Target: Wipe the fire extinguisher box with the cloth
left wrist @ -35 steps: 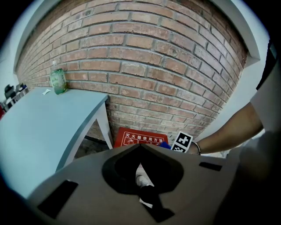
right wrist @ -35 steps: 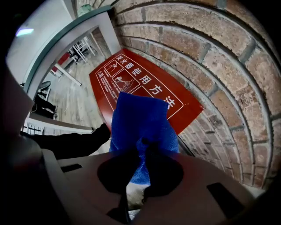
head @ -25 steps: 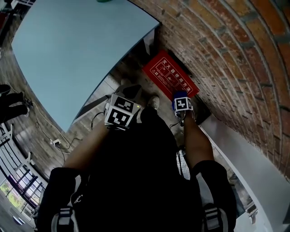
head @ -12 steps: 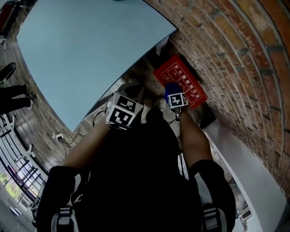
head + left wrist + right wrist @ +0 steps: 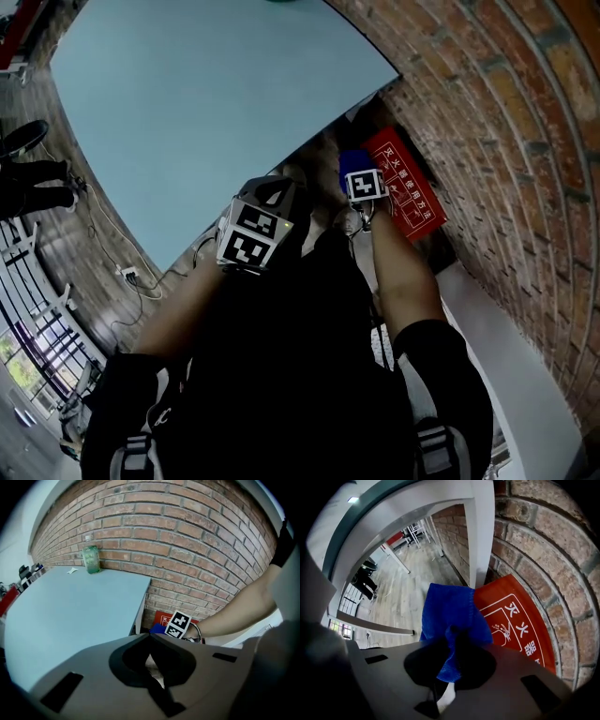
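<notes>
The red fire extinguisher box [image 5: 406,190] lies on the floor against the brick wall; its white-printed lid [image 5: 516,620] fills the right of the right gripper view. My right gripper [image 5: 453,638] is shut on a blue cloth [image 5: 453,613] that hangs over the box's left edge, beside the white table leg [image 5: 482,531]. In the head view the cloth [image 5: 352,161] shows just ahead of that gripper's marker cube [image 5: 365,185]. My left gripper [image 5: 150,636] is shut on nothing and held back at waist height, away from the box [image 5: 162,618].
A pale blue table [image 5: 216,103] stands left of the box, with a green bottle [image 5: 91,558] on it by the brick wall [image 5: 506,122]. Cables [image 5: 131,272] lie on the wooden floor at left. A white panel [image 5: 497,347] runs along the wall's foot.
My right gripper has carried the blue cloth from the near end of the box toward its far end by the table leg. The left gripper stayed about where it was.
</notes>
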